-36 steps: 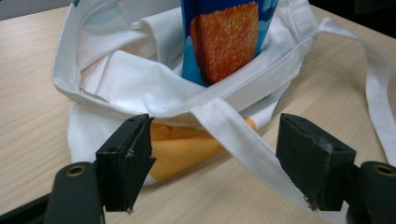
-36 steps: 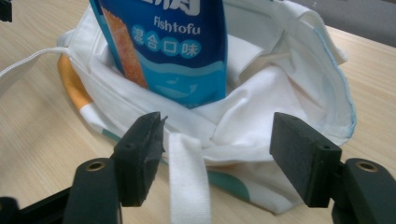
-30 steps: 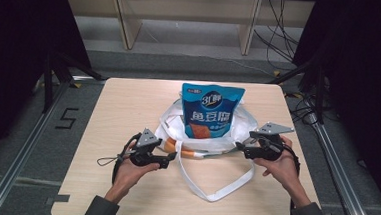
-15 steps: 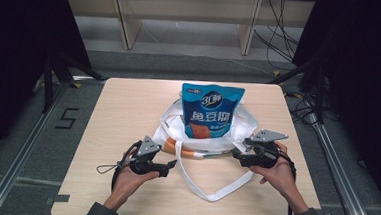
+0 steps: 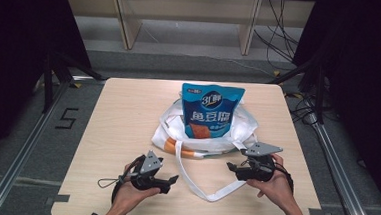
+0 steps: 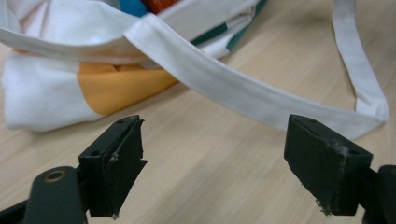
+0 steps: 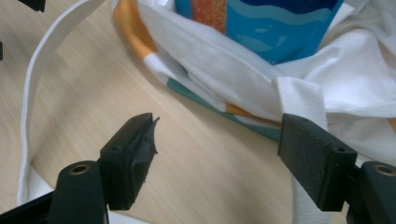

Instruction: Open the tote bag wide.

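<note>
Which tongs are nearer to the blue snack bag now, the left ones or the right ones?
The right. The right tongs sit just below the blue snack bag's right side, beside the white tote bag. The left tongs are lower left, farther away.

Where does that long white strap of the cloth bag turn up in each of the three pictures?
High view: the white strap loops from the bag toward the table's near edge, between the two hands.
Left gripper view: the strap crosses the middle, from the bag at upper left to a fold at right.
Right gripper view: the strap runs down the left side.
Shared landmark: the blue packet standing in the bag.
</note>
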